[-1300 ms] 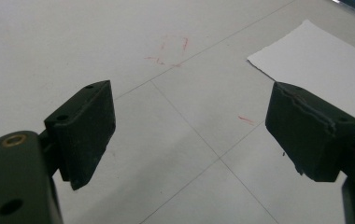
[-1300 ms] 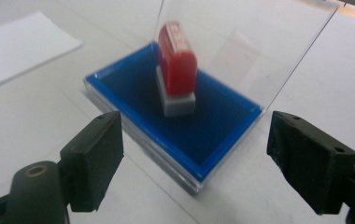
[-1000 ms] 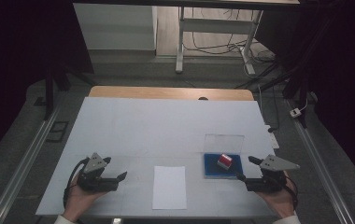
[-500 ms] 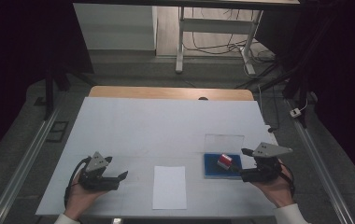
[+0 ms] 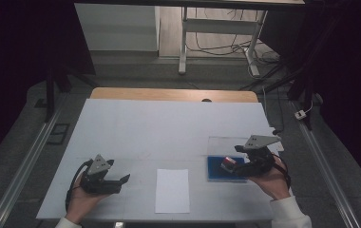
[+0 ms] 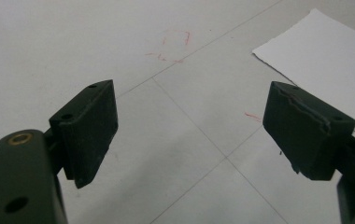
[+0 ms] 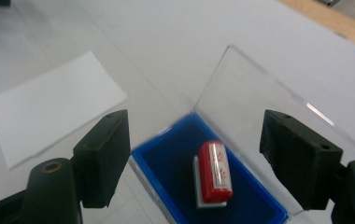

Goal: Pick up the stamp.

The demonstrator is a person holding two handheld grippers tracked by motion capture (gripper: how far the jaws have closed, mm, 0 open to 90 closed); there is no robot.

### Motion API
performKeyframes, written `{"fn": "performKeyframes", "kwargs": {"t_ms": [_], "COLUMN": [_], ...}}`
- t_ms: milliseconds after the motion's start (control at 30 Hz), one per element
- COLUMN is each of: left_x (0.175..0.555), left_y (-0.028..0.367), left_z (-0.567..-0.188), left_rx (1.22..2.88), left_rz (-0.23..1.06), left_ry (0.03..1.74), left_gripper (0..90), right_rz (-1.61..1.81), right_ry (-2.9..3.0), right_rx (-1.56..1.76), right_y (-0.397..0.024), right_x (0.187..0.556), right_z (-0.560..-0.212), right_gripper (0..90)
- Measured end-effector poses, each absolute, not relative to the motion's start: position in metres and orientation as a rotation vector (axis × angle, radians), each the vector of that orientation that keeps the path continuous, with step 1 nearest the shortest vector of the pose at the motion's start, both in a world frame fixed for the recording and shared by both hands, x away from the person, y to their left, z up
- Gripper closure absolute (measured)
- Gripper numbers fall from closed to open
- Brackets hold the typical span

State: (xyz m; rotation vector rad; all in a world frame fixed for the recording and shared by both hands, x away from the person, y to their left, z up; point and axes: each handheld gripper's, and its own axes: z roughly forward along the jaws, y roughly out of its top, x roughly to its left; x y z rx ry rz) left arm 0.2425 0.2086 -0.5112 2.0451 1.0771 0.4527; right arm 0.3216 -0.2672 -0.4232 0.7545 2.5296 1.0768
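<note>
A small red stamp (image 7: 215, 172) lies in a blue-lined box (image 7: 166, 163) whose clear lid (image 7: 259, 107) stands open behind it. In the high view the box (image 5: 216, 172) sits at the table's front right, with the stamp (image 5: 228, 163) inside. My right gripper (image 5: 234, 166) hovers just over the box, jaws wide apart and pointing down at the stamp; in its own view the right gripper (image 7: 196, 140) holds nothing. A white paper sheet (image 5: 172, 190) lies at the front middle. My left gripper (image 5: 121, 183) rests open on the table at the front left, empty (image 6: 189, 121).
The white table top (image 5: 169, 128) stretches back to a wooden edge (image 5: 169, 94). Faint red pen marks (image 6: 175, 42) show on the surface ahead of the left jaws, and the paper's corner (image 6: 325, 51) lies to their right. Metal rails run along both sides.
My right gripper has lifted and shifted a little left and farther away, now over the blue box. The left gripper has stayed put.
</note>
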Motion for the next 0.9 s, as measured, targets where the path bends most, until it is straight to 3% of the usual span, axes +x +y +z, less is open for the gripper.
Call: {"fn": "performKeyframes", "kwargs": {"t_ms": [500,900], "left_x": [0.243,0.243], "left_y": [0.208,0.207], "left_z": [-0.512,-0.513], "left_rx": [2.051,2.062], "left_rz": [0.447,0.447], "left_ry": [1.076,1.074], "left_gripper": [19.0,19.1], "right_rz": [0.964,0.895], "right_ry": [2.617,2.604], "right_rx": [0.751,0.804], "right_y": [-0.261,-0.266], "right_x": [0.328,0.342], "right_z": [-0.44,-0.454], "right_gripper": [27.9,38.0]}}
